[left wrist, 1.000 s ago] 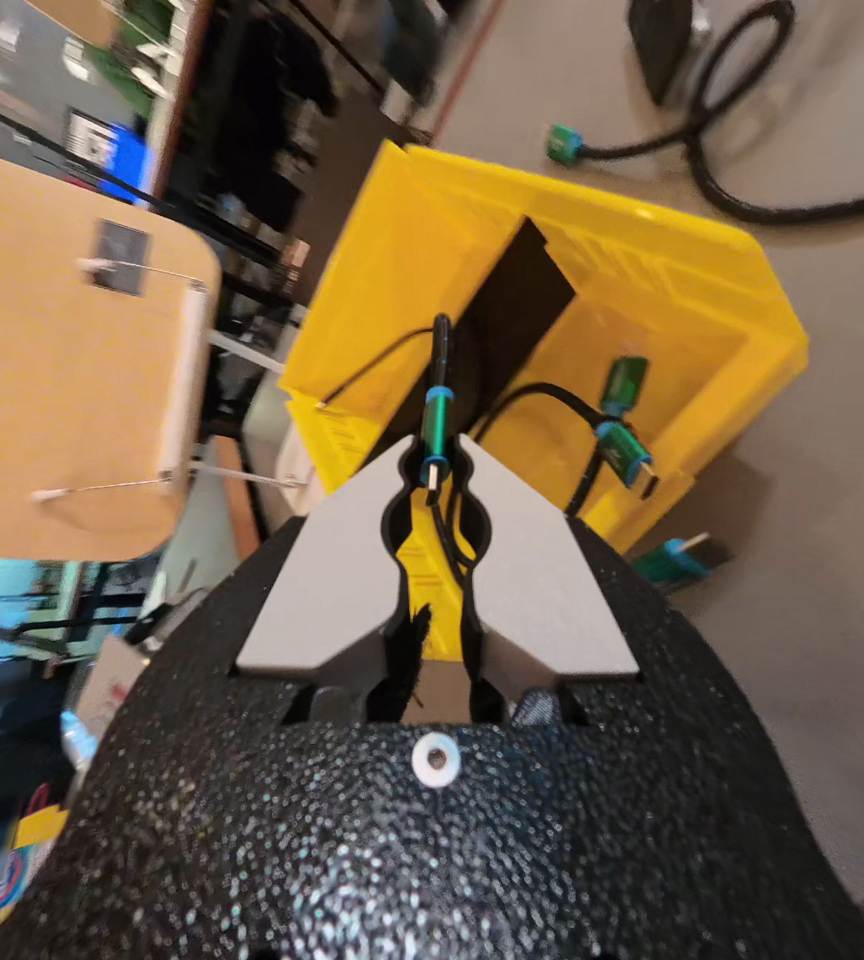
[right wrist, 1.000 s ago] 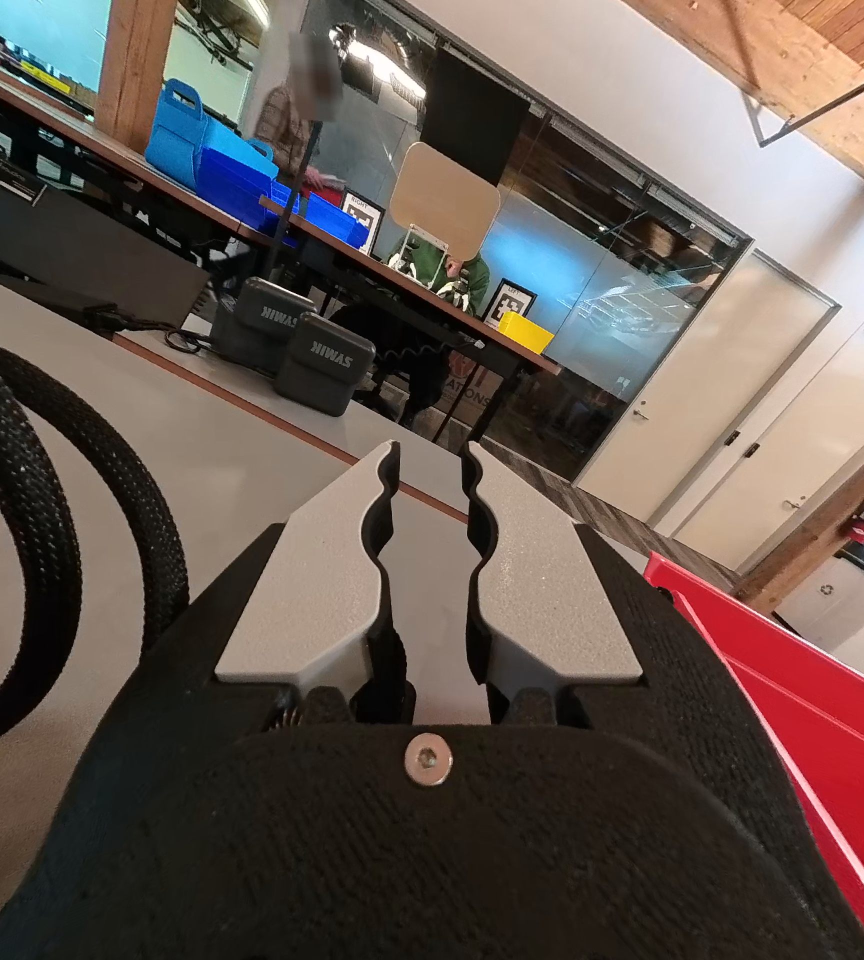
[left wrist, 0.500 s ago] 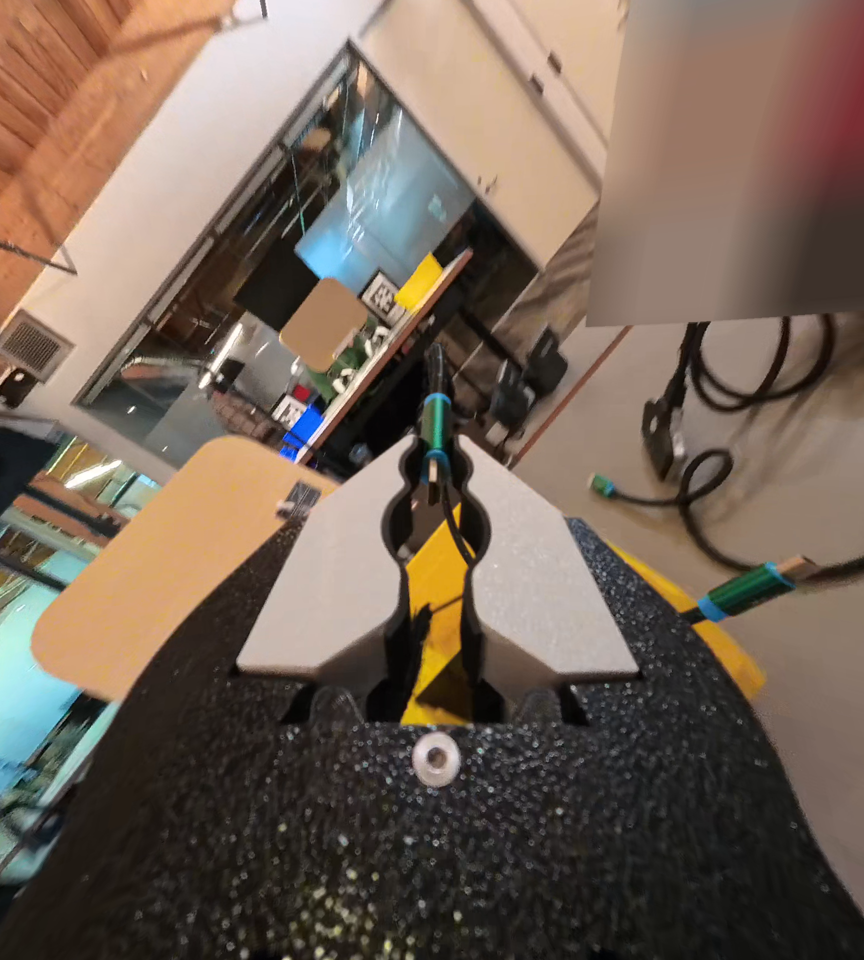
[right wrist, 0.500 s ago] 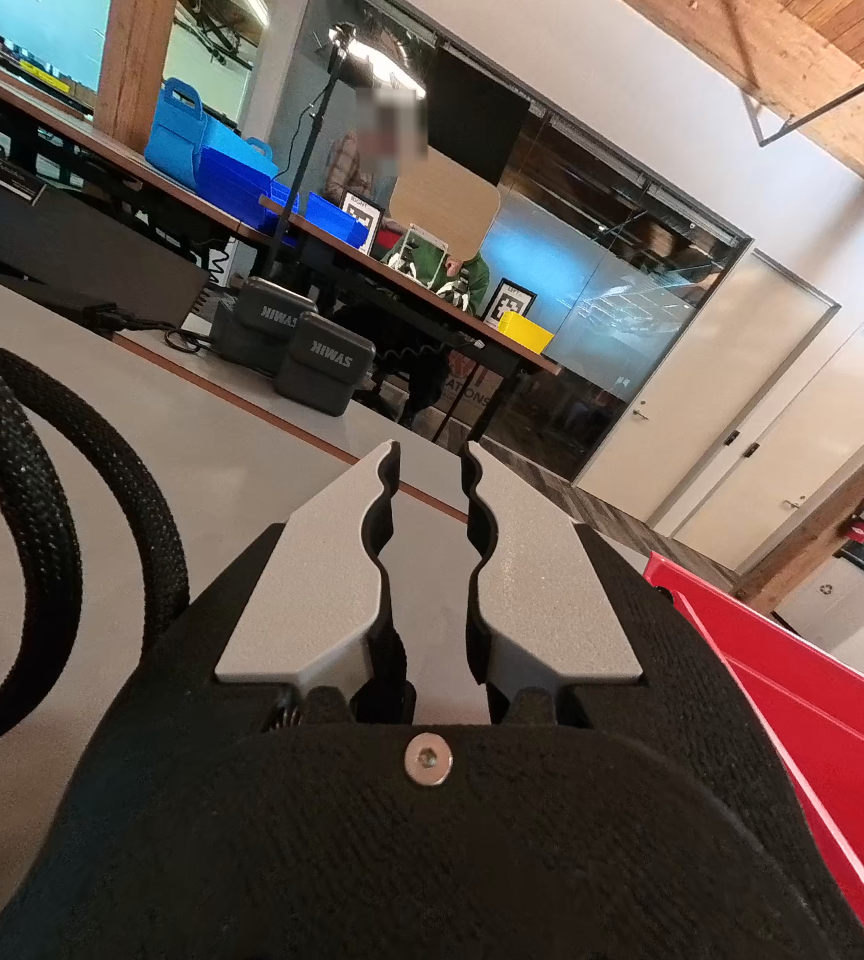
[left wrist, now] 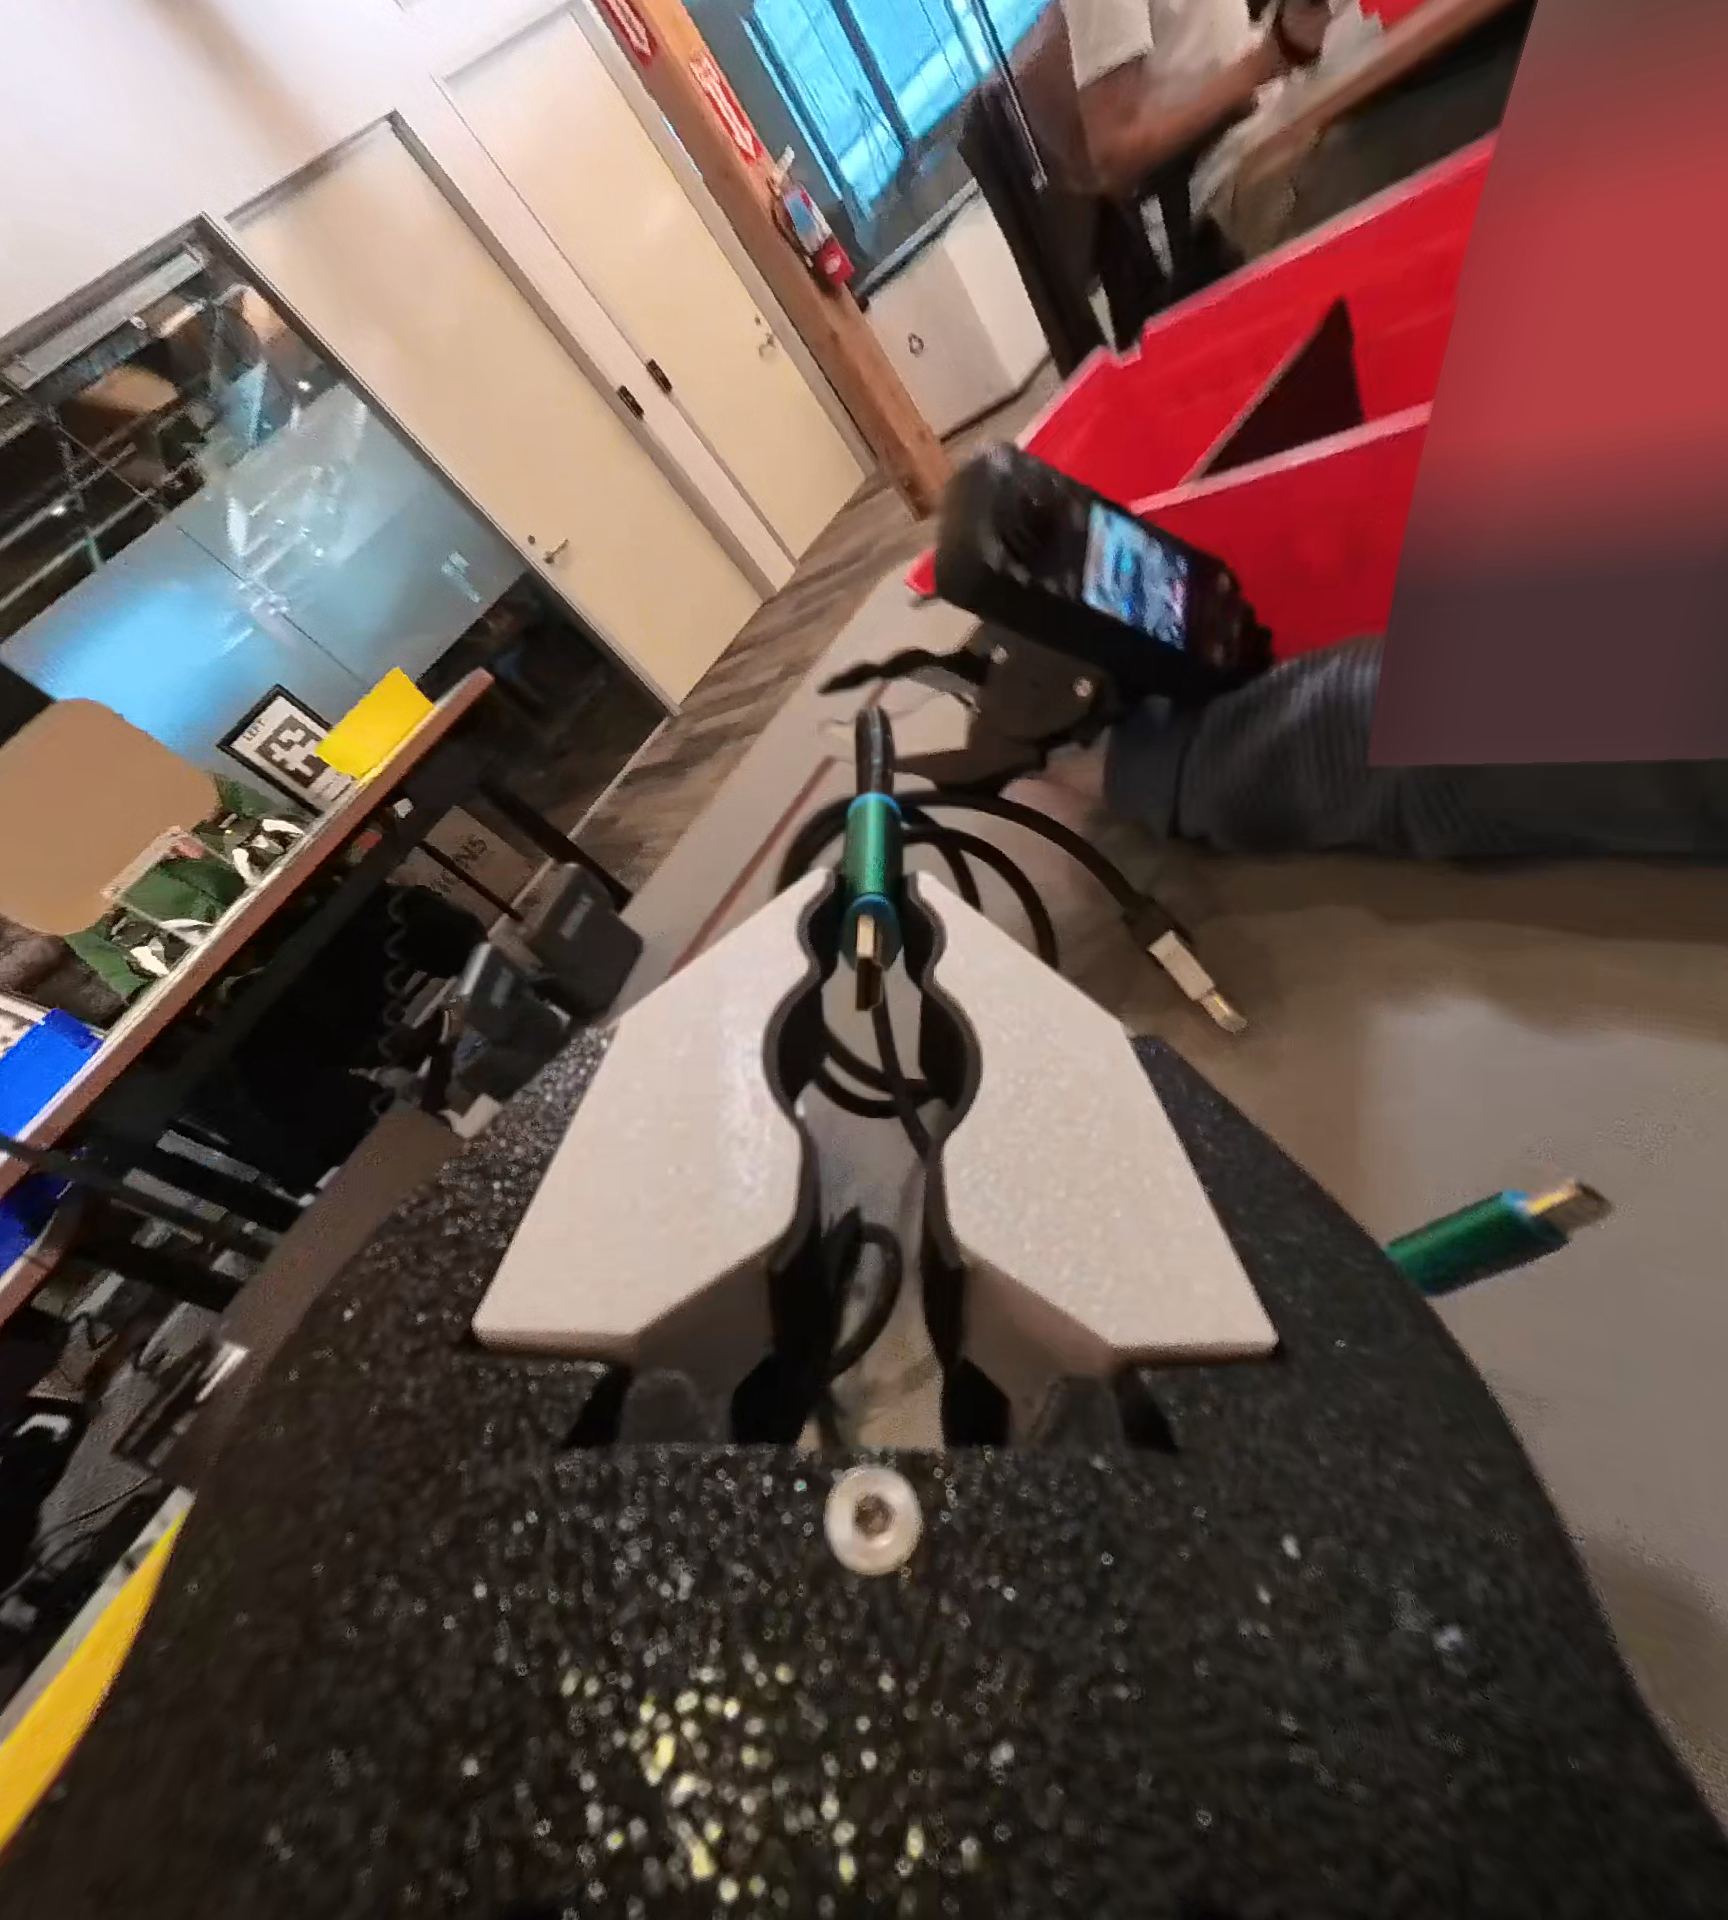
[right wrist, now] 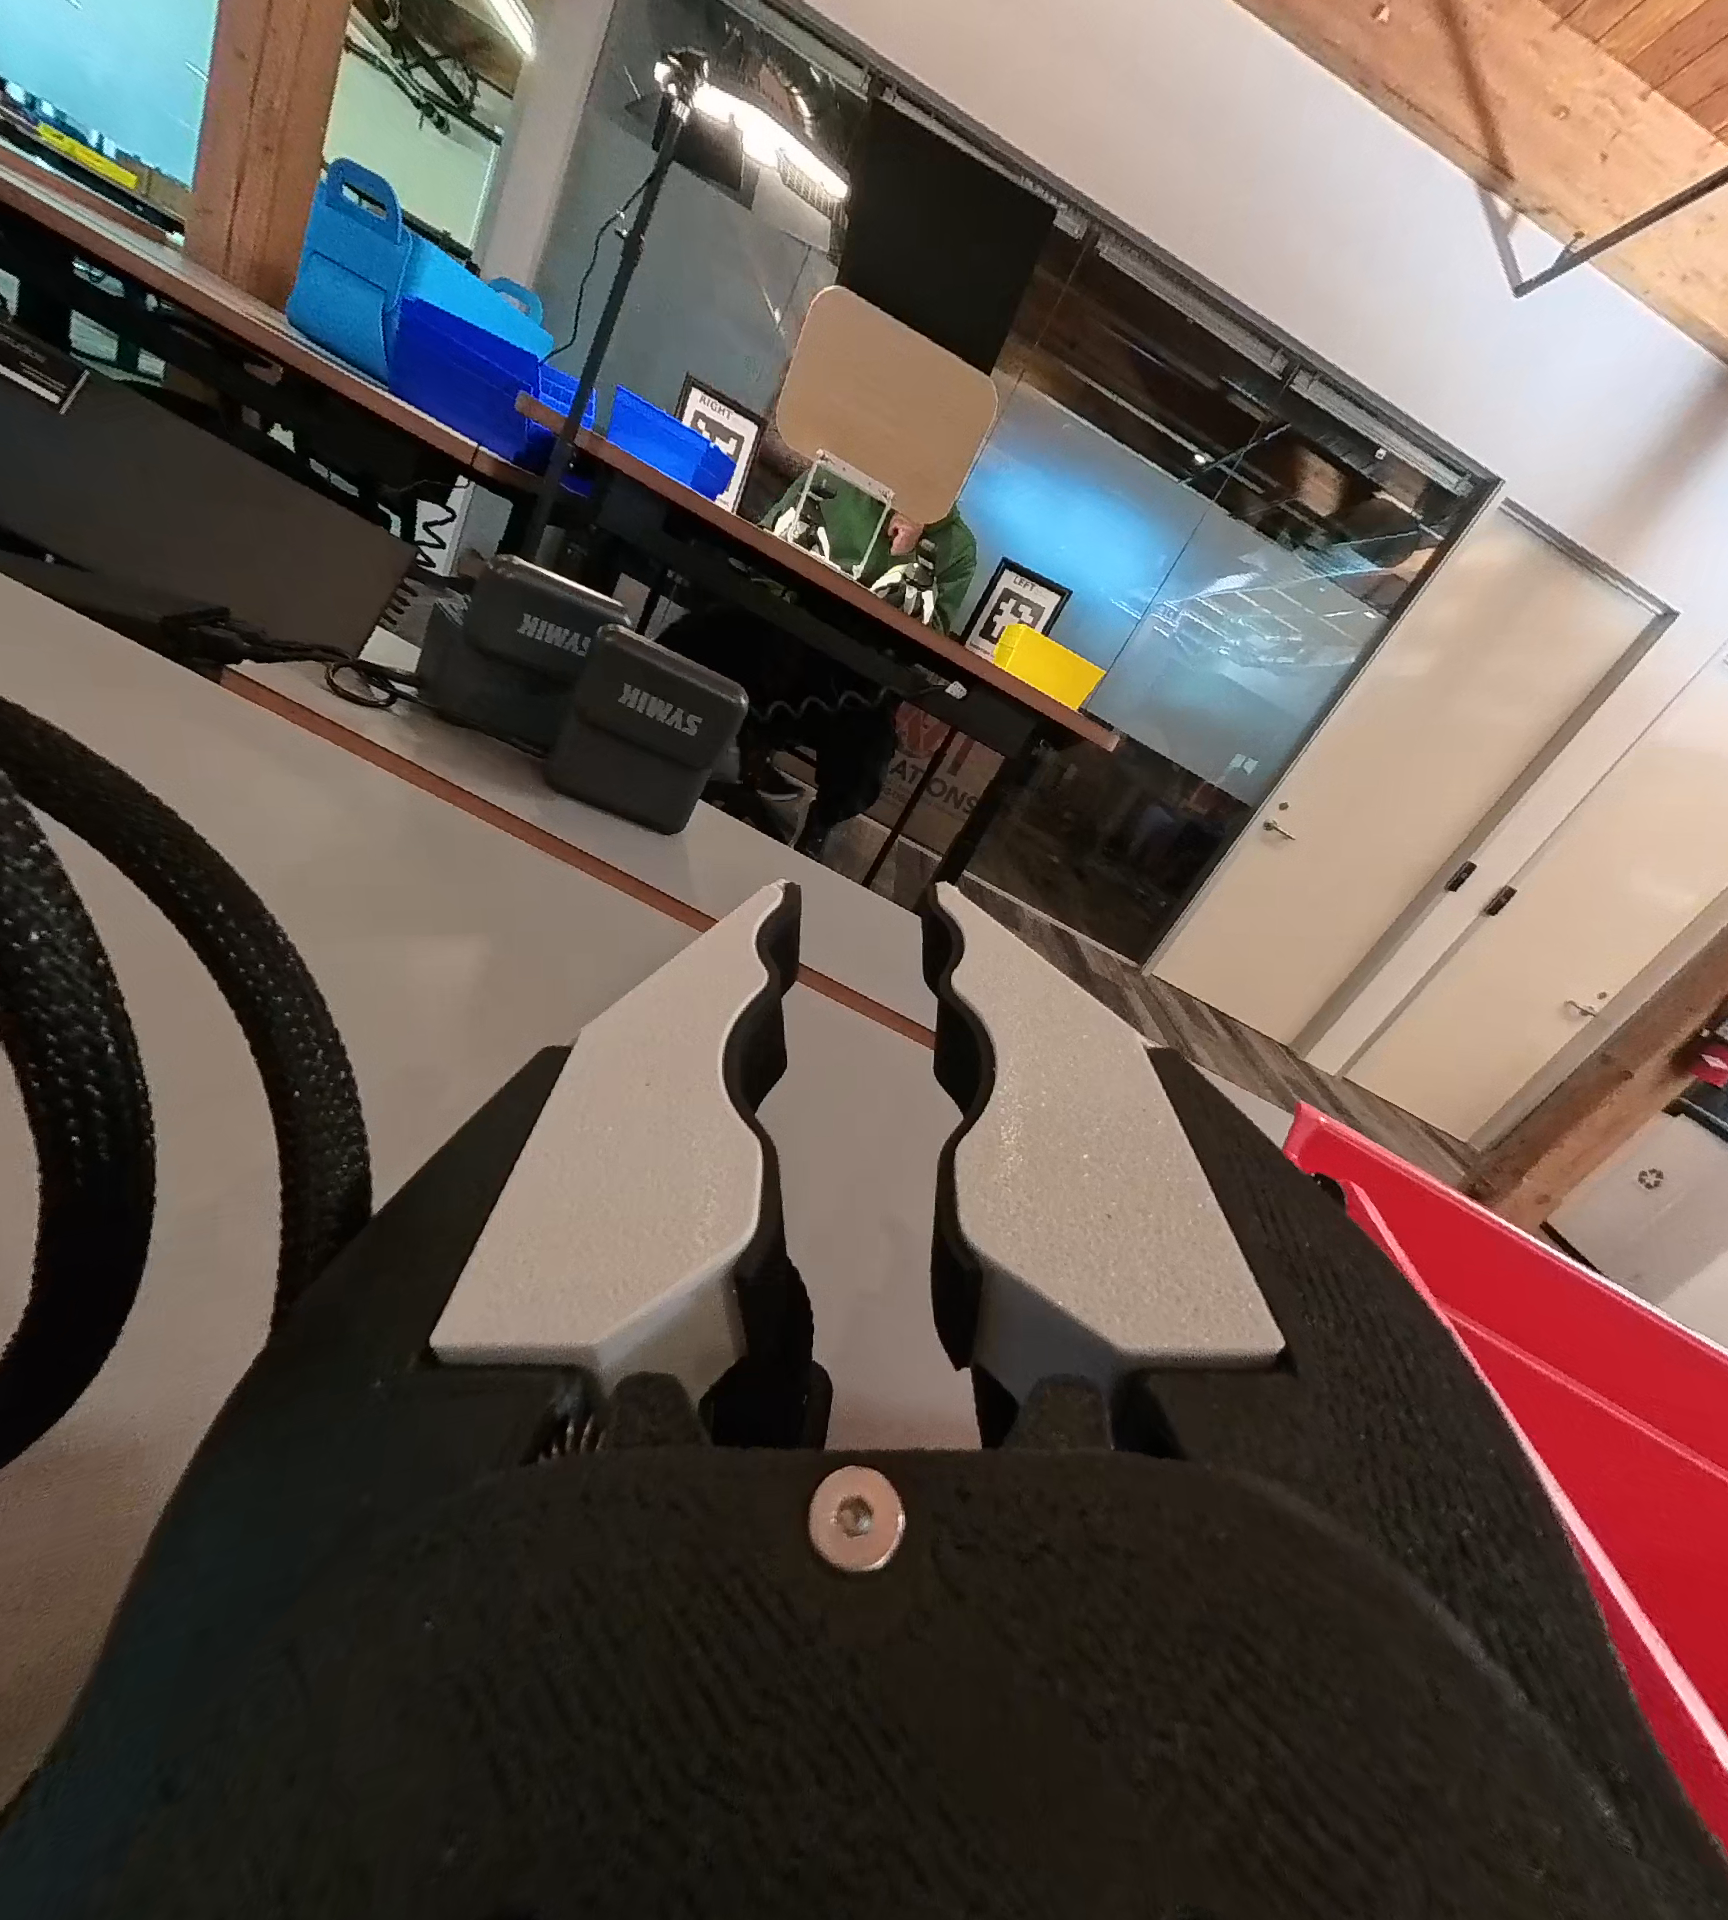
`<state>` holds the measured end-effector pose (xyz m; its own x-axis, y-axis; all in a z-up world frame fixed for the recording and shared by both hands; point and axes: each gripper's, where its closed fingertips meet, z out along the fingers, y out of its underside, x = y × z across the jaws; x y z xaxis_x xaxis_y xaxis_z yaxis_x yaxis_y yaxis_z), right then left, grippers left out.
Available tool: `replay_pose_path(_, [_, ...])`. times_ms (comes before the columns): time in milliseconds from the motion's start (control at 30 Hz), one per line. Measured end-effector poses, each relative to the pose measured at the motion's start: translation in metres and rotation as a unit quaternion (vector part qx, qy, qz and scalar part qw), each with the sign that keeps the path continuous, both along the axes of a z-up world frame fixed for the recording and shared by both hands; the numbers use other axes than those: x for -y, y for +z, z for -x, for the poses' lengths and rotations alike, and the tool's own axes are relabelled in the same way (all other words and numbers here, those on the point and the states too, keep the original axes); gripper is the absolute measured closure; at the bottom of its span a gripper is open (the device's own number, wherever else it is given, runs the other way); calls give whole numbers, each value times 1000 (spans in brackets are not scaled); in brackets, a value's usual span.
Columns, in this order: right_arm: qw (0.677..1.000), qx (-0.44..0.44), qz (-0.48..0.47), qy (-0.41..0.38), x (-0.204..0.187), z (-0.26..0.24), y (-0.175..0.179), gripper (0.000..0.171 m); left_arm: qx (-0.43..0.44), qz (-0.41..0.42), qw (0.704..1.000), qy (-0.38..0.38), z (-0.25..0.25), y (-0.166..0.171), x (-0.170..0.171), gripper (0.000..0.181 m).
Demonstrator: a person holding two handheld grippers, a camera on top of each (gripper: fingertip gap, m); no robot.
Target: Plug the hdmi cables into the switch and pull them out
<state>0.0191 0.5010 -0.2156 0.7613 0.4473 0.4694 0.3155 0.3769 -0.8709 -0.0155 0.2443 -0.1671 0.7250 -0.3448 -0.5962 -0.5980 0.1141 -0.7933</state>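
Observation:
My left gripper (left wrist: 872, 885) is shut on a green HDMI plug (left wrist: 868, 847). The plug's metal tip points back toward the camera, and its thin black cable (left wrist: 1005, 862) loops on the grey table beyond. A second green plug (left wrist: 1483, 1236) hangs in the air at the right. A silver-ended plug (left wrist: 1187, 971) lies on the table. My right gripper (right wrist: 860, 904) rests low over the table with its jaws apart and nothing between them. It also shows far off in the left wrist view (left wrist: 1099, 592). I see no switch that I can identify.
A red bin (left wrist: 1275, 416) stands behind the right gripper and also shows in the right wrist view (right wrist: 1618, 1403). A thick black braided cable (right wrist: 60, 1039) curves at the left. Two dark cases (right wrist: 631, 707) sit at the table's far edge. A yellow bin edge (left wrist: 39, 1766) is at the lower left. Some 25 cm of space lies between my two pairs of fingers.
My left gripper has swung up and away from the yellow bin, still holding the green plug, and now faces across the table toward the red bin. The right gripper has not moved.

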Motion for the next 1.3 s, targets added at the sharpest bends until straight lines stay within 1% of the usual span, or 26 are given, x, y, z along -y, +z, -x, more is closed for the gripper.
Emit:
replay_pose_path(67, [1000, -2, 0, 0, 0, -1, 0, 149, -23, 12, 1000, -11, -15, -27, -14, 172])
replay_pose_path(133, [1000, -6, 1, -1, -1, -1, 1, 150, -35, 14, 999, -26, -28, -46, -23, 172])
replay_pose_path(200, [1000, -3, 0, -2, -1, -1, 0, 150, -63, -8, 997, -33, -34, -57, -29, 172])
replay_pose_path(267, [1000, 1, 0, -2, -1, -1, 0, 150, -89, -49, 994, -34, -35, -63, -33, 172])
replay_pose_path(333, [1000, 4, -1, -3, -1, 0, -1, 150, -90, -76, 992, -45, -36, -67, -33, 171])
replay_pose_path(367, [1000, 5, -2, -3, -1, 0, -1, 150, -80, -88, 992, -47, -36, -68, -33, 164])
replay_pose_path(400, [1000, 6, -3, -2, -1, 1, -1, 150, -68, -94, 992, -50, -34, -69, -34, 150])
replay_pose_path(433, [1000, 7, -4, -2, -1, 1, -1, 150, -50, -96, 993, -51, -33, -69, -36, 128])
replay_pose_path(467, [1000, 8, -5, -3, 0, 1, -1, 150, -28, -92, 994, -44, -30, -66, -40, 97])
replay_pose_path(500, [1000, 8, -6, -6, -1, 0, -1, 149, 2, -78, 996, -39, -28, -63, -42, 77])
replay_pose_path(533, [1000, 8, -6, -10, -1, -1, -1, 148, 33, -65, 996, -47, -27, -61, -43, 66])
replay_pose_path(567, [1000, 10, -6, -17, -2, -2, -1, 147, 57, -63, 995, -50, -24, -58, -43, 63])
replay_pose_path(600, [1000, 11, -6, -24, -3, -4, -1, 147, 82, -67, 993, -45, -18, -52, -43, 63])
replay_pose_path(700, [999, 3, -16, -48, -3, -16, 5, 147, 160, -56, 984, -52, -1, -42, -40, 75])
replay_pose_path(767, [998, 0, -28, -61, -1, -23, 12, 147, 189, -46, 979, -67, 7, -40, -37, 90])
replay_pose_path(800, [997, 1, -33, -66, 1, -25, 15, 147, 194, -45, 977, -78, 9, -39, -35, 95])
replay_pose_path(867, [997, 2, -37, -72, 3, -29, 18, 147, 176, -55, 979, -86, 16, -39, -34, 102])
replay_pose_path(900, [996, 1, -39, -75, 5, -30, 21, 147, 161, -65, 980, -93, 19, -39, -33, 112])
replay_pose_path(933, [996, 0, -42, -77, 6, -31, 24, 147, 146, -73, 980, -114, 17, -38, -28, 123])
replay_pose_path(1000, [996, -1, -49, -70, 11, -29, 30, 147, 146, -79, 972, -168, 7, -36, -15, 131])
replay_pose_path(1067, [997, 1, -50, -56, 17, -25, 35, 147, 131, -71, 960, -237, -13, -40, 3, 121])
replay_pose_path(1100, [998, 4, -49, -46, 20, -21, 35, 147, 118, -58, 957, -259, -22, -46, 8, 111])
replay_pose_path(1133, [998, 8, -46, -31, 24, -16, 36, 147, 103, -37, 956, -271, -29, -55, 10, 100])
replay_pose_path(1200, [999, 14, -38, 6, 33, -6, 39, 146, 94, -6, 953, -288, -37, -63, 12, 86])
replay_pose_path(1267, [997, 17, -25, 72, 49, 8, 44, 143, 138, 10, 936, -324, -39, -55, 22, 83])
replay_pose_path(1300, [991, 21, -10, 132, 64, 19, 44, 142, 176, 15, 926, -332, -35, -47, 24, 82])
